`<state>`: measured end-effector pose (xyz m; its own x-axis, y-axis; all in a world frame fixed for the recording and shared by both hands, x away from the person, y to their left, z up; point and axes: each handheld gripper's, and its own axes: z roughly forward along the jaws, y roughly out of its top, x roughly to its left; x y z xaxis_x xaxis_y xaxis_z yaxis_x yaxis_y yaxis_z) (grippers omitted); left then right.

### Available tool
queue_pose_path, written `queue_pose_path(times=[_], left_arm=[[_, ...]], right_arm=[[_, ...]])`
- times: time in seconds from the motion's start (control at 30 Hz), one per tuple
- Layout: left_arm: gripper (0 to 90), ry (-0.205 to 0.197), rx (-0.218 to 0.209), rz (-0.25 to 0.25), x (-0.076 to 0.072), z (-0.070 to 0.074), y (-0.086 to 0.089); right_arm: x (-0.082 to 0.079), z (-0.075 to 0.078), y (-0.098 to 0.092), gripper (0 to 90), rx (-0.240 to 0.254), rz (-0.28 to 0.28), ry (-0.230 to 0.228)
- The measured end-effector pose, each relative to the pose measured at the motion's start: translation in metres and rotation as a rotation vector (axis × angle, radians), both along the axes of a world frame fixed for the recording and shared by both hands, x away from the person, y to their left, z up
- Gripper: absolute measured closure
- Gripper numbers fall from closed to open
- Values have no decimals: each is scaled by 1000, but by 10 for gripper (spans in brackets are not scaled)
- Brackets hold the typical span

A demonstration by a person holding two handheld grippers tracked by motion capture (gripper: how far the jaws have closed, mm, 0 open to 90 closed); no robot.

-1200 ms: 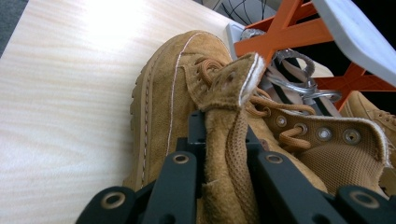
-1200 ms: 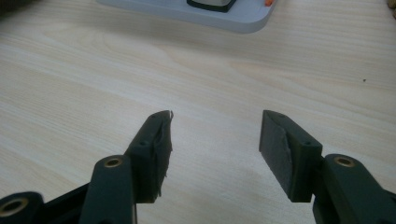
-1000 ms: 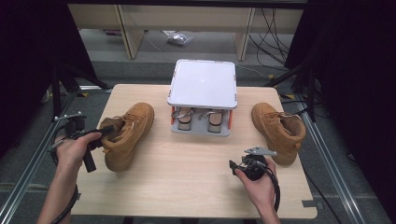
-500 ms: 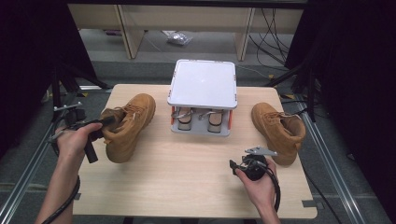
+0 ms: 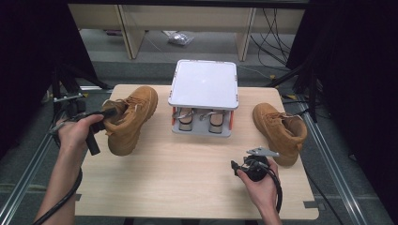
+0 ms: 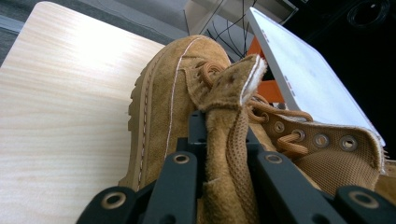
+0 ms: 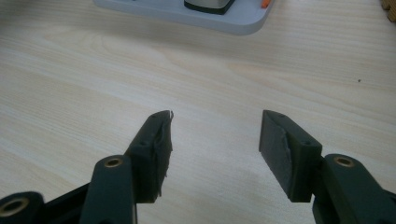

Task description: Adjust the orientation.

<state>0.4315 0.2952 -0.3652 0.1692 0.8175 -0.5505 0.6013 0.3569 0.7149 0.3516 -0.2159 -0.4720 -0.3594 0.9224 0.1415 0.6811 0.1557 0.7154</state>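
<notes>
Here, a pale wooden counter carried two tan suede lace-up boots and, between them at the far middle, a small rack with a flat white square top and orange corner posts. The left boot lay toward the counter's left edge with its toe pointing away and to the right, close to the rack's left side. The left tool, held in the person's left hand, was pinched tight on that boot's upright suede tongue; in the left gripper view the two black jaws pressed the tongue's suede and its mesh lining from either side, with the laces and metal eyelets just to the right and the boot's stitched sole edge to the left. The rack's white top showed tilted beyond the boot in that view.

The right boot rested near the counter's right edge, untouched. The right tool sat in the person's right hand low over the bare counter, in front of the rack and just left of the right boot. In the right gripper view its jaws stood spread wide apart with nothing between them, above the wood grain, the rack's grey base farther ahead.
</notes>
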Motion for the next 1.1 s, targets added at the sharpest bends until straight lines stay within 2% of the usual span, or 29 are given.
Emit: queue_pose_path(times=[0.47,0.93,0.97,1.0,1.03,1.1], left_arm=[[820,-21,-15,0,14,18,-6],[819,-55,-34,-6,24,37,-14],[819,-57,-33,-7,25,38,-15],[819,-60,-29,-9,26,39,-15],[819,-56,-30,-5,26,40,-16],[819,-63,-33,-10,29,42,-17]], right_arm=[[-1,0,-1,448,-10,2,-8],[-1,-2,0,447,7,-6,3],[-1,-2,-1,447,-11,-10,-2],[-1,-2,-2,448,-9,-8,2],[-2,-2,0,447,8,-27,27],[-2,-3,0,447,28,-26,21]])
